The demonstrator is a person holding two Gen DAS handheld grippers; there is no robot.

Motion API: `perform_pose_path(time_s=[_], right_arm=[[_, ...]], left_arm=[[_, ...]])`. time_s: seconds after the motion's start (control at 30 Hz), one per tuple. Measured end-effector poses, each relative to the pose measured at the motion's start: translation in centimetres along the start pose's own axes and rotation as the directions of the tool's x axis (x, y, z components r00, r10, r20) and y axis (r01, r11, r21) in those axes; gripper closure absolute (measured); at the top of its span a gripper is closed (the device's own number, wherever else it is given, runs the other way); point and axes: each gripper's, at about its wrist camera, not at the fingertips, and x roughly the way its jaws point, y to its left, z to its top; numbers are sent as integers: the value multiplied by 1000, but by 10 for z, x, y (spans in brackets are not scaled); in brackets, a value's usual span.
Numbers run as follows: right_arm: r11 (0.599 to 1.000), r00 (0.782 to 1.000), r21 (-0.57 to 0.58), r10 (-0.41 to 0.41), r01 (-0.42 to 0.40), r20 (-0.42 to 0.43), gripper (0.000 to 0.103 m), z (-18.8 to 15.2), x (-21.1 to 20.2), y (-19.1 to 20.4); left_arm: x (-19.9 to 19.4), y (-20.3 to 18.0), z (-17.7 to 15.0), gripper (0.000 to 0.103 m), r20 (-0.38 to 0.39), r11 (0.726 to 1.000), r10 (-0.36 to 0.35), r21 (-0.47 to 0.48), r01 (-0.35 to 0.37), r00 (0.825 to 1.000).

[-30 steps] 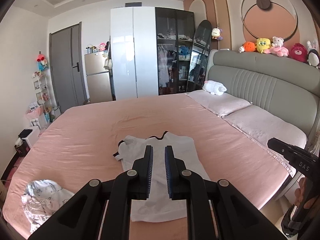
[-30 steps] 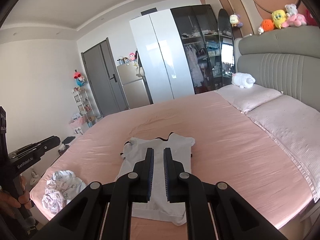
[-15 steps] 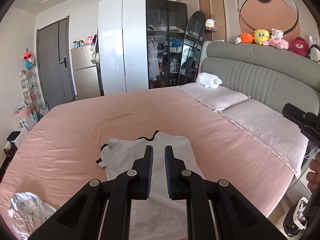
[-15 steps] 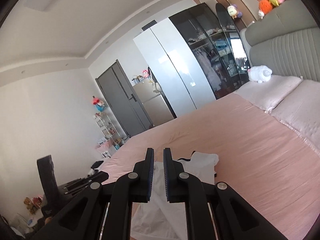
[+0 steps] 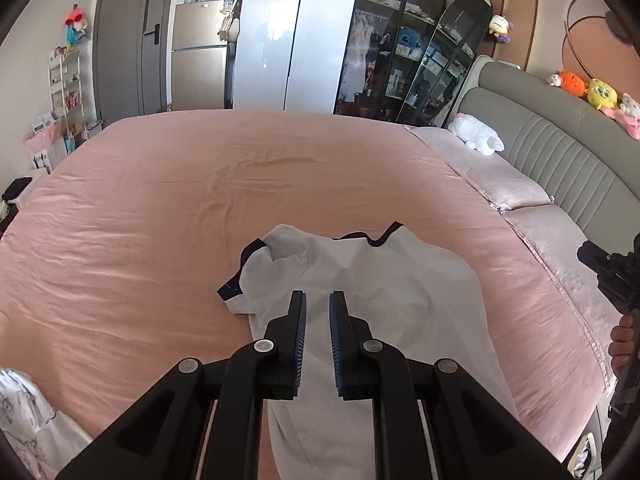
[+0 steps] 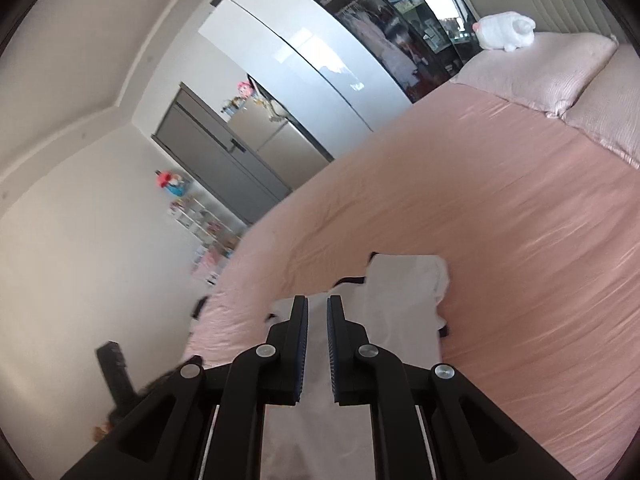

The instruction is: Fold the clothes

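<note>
On the pink bed (image 5: 160, 208): white shirt (image 5: 384, 280) spread flat, folding barely begun.
One sleeve looks tucked in, body unfolded; crumpled garment (image 5: 24, 412) waits at near corner. Left gripper (image 5: 318, 300) and right gripper (image 6: 317, 304) nearly closed, empty, over the shirt.

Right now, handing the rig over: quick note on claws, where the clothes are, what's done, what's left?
Left claw: shut, empty, above the white T-shirt.
Right claw: shut, empty, camera rolled, above the same shirt.
T-shirt: laid lengthwise on the pink bed sheet, dark-trimmed collar at the far end, one sleeve already turned in over the body, the other sleeve still sticking out.
Crumpled printed garment at the bed's near left corner, untouched.
Done: shirt spread, one sleeve folded in.
Left: second sleeve, fold the body, then the printed garment.
</note>
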Motion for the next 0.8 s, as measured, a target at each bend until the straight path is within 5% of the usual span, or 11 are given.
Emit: perform_pose_path(time_s=[0.13, 0.23, 0.3, 0.33, 0.37, 0.53, 0.63, 0.7, 0.8], right_arm=[[999, 999, -19, -37, 36, -36, 95, 9, 39, -19], [993, 987, -44, -114, 109, -109, 93, 16, 75, -34], [985, 974, -41, -174, 170, -145, 74, 17, 94, -47], [984, 971, -28, -179, 176, -159, 48, 17, 103, -54], [983, 968, -15, -183, 183, -173, 32, 16, 112, -61], [984, 963, 38, -163, 175, -217, 31, 12, 139, -83], [979, 952, -23, -202, 202, -229, 31, 16, 155, -82], [975, 948, -80, -219, 205, -233, 31, 23, 165, -76], [964, 942, -181, -237, 197, -239, 30, 38, 183, -68]], left_arm=[[33, 7, 9, 93, -18, 999, 17, 40, -17, 1000], [69, 4, 13, 92, -107, 997, -11, 80, 19, 994], [93, 3, 13, 92, -157, 993, 49, 110, -32, 986], [103, 4, 13, 92, -176, 992, 73, 116, -53, 982], [111, 7, 13, 92, -190, 992, 81, 115, -60, 978], [119, 33, 22, 90, -190, 999, -7, -33, 1, 982], [119, 42, 34, 58, -169, 995, -55, -88, 40, 984], [119, 38, 45, 2, -150, 997, -73, -44, 68, 986], [122, 30, 60, 0, -131, 993, -103, 40, 109, 986]])
